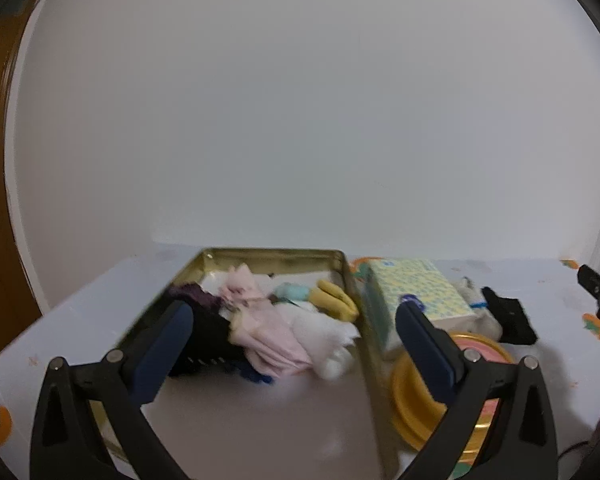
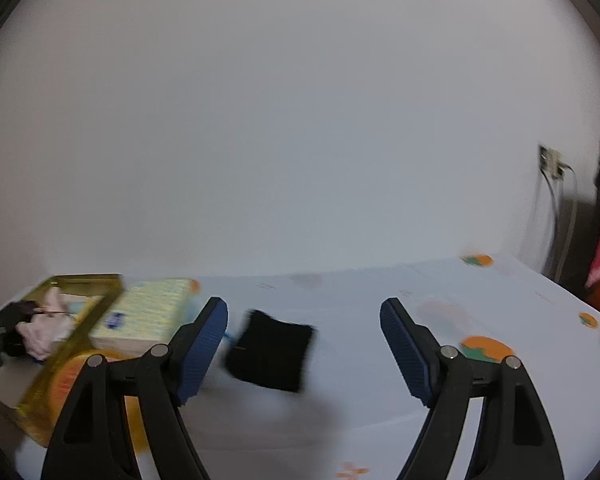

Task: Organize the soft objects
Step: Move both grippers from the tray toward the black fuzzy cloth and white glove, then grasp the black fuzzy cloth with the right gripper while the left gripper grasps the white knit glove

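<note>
Nearest to me, my left gripper stands with its jaws spread wide and nothing between the pads, hovering over the front of the gold tin. My right gripper is likewise wide apart and empty above the white tablecloth. Just beyond its fingers lies a black sock, loose on the cloth. Inside the tin I see a pink cloth, white socks and a yellow sock. A tissue box sits right beside the tin.
</note>
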The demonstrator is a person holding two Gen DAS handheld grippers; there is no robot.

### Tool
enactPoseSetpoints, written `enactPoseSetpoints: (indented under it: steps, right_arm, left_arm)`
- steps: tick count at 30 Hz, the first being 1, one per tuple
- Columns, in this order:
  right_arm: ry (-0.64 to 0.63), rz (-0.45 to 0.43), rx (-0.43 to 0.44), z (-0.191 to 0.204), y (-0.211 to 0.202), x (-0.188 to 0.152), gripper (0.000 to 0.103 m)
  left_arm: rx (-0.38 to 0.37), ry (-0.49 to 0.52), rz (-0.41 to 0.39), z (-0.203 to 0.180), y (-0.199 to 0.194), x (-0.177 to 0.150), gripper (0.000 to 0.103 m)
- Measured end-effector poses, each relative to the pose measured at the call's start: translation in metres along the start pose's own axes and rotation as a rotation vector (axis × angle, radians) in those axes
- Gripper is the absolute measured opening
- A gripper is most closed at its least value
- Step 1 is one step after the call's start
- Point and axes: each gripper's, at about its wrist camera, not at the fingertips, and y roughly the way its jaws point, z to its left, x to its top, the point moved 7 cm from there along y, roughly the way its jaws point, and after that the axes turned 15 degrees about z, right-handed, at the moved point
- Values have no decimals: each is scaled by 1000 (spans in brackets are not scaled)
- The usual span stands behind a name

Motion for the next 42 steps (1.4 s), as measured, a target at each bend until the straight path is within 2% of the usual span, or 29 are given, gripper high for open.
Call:
enactPoseSetpoints:
  steps: [4, 7, 10, 12, 18, 23, 26, 27, 28, 29, 32, 33, 37, 42]
  right_arm:
    - [58, 43, -16, -31, 9, 2, 81]
    - [65, 89, -10, -40, 22, 1, 81]
    - [89, 166, 31, -44, 35, 0, 81]
    - [108, 219, 76, -44, 47, -3, 81]
    - [107, 385, 201, -13, 93, -8, 81]
    - [24, 523, 225, 27, 133, -18, 80]
    - [-30, 584, 205, 41, 145, -22, 80]
    - [-50, 578, 209, 46, 142, -22, 78]
    - [-62, 578, 217, 48, 142, -22, 66]
    - [-76, 576, 224, 51, 140, -22, 58]
    - [-107, 569, 234, 56, 135, -21, 43]
    - [-114, 564, 235, 56, 132, -21, 40]
    - [-132, 513, 228, 48, 118, -16, 18]
    - [-93, 354, 196, 14, 79, 12, 16]
  left_arm:
    - [-18, 32, -2, -18, -1, -7, 103]
    - [-55, 43, 6, -38, -6, -12, 103]
    - [-103, 59, 18, -60, -8, -16, 103]
    - [-106, 78, 16, -74, -11, -18, 103]
    - [-104, 157, 9, -116, -19, -23, 103]
    - [-103, 156, 12, -118, -21, -22, 103]
    - [-102, 128, 33, -114, -18, -22, 103]
    - [-102, 125, 38, -114, -18, -22, 103]
    - [-99, 123, 42, -113, -16, -22, 103]
    - [-96, 123, 44, -113, -15, -22, 103]
    - [-79, 125, 49, -113, -14, -23, 103]
    - [-73, 126, 51, -113, -14, -23, 103]
    - [-59, 129, 64, -113, -11, -24, 103]
    - [-71, 136, 71, -114, -9, -23, 103]
